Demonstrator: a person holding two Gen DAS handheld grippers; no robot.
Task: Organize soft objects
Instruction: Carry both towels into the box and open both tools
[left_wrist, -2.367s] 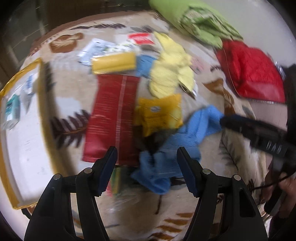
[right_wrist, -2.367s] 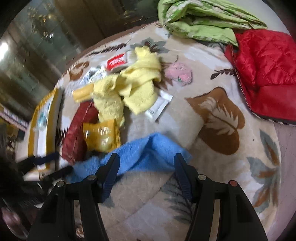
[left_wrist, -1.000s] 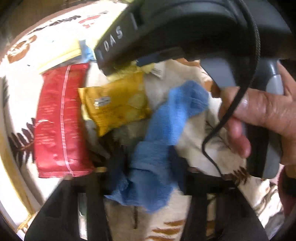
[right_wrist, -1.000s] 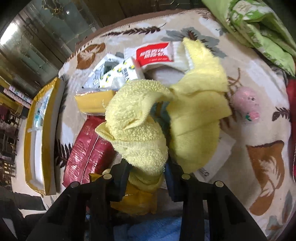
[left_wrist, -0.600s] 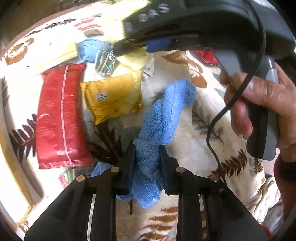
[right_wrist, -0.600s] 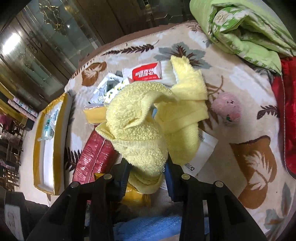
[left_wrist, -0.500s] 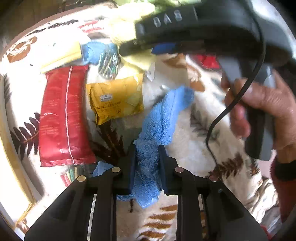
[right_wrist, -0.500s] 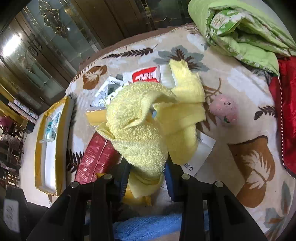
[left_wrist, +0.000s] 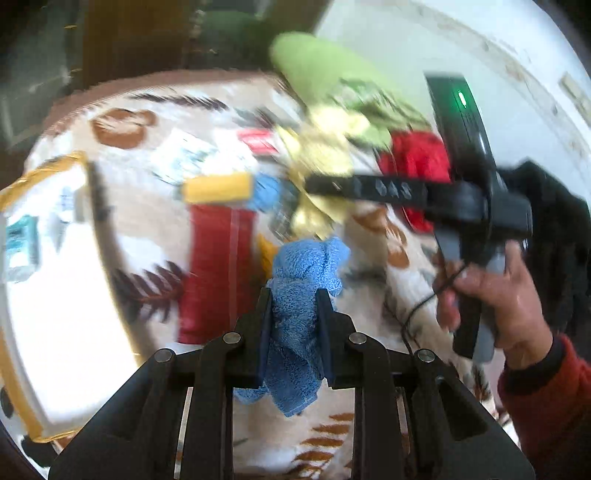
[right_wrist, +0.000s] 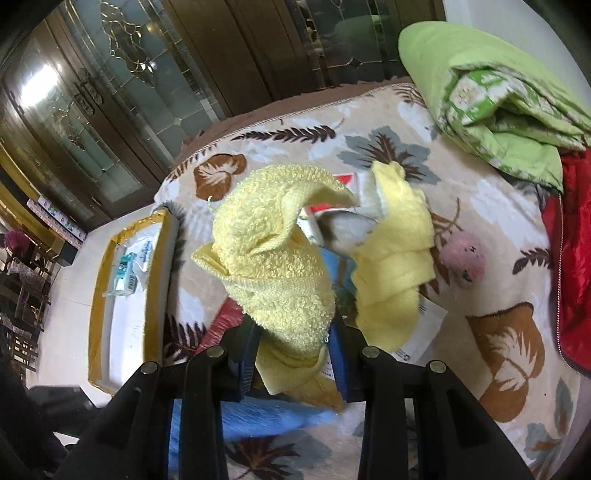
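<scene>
1. Left claw (left_wrist: 293, 325) is gripping a blue towel (left_wrist: 301, 295); the cloth is bunching between the two black fingers and hanging out below them, lifted above the leaf-patterned blanket (left_wrist: 369, 317).
2. Right claw (right_wrist: 293, 350) is clamping a yellow towel (right_wrist: 280, 258); its upper fold is arching up and over to the left, while a second yellow fold (right_wrist: 395, 258) is draping to the right.
3. In the left wrist view the right claw's body is reaching across the upper right with raised letters reading roughly "DAS" on its side, and a green light is glowing on the unit above it.
4. The person's right hand (left_wrist: 506, 295) is wrapping around the grey handle, fingers curled, a red sleeve cuff showing at the wrist and a thin black cable hanging below.
5. A red packet (left_wrist: 218, 273) is lying lengthwise on the blanket left of the blue towel; its print is too blurred to read.
6. A white pouch with a recycling mark (right_wrist: 421, 332) is peeking out under the yellow fold, and a red-and-white label (right_wrist: 345, 181) is showing behind the towel, unreadable.
7. A pink plush ball (right_wrist: 463, 258) is resting on the blanket, right of the yellow towel.
8. A green quilt (right_wrist: 498, 110) and a red jacket (right_wrist: 572, 258) are lying at the far right.
9. A yellow-rimmed tray (right_wrist: 99, 295) is sitting just beside the blanket's left edge.
</scene>
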